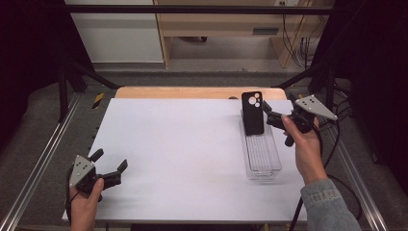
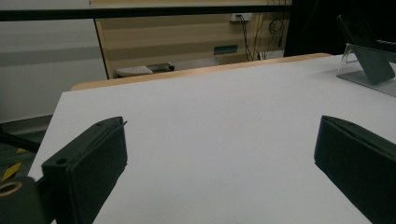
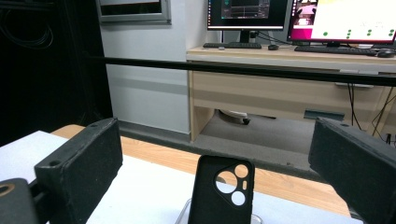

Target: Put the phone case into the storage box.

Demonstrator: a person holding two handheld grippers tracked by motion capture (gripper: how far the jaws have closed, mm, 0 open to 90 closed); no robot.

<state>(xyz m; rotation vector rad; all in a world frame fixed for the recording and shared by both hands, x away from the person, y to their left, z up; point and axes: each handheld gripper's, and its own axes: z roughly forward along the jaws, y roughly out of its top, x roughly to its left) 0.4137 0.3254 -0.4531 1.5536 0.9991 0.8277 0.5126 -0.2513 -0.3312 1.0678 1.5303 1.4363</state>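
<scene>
Beside the clear tray (image 1: 262, 159), right gripper (image 1: 272, 118) wide open, empty, just right of phone case (image 1: 253, 113) standing upright at tray's far end. Left gripper (image 1: 109, 166) open, empty, well apart. Monitors (image 3: 299, 14) beyond, seen from right gripper view.

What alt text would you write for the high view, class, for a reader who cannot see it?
A black phone case stands upright at the far end of a clear tray on a white table, with the open right gripper beside it. The open left gripper rests at the near left corner.
</scene>
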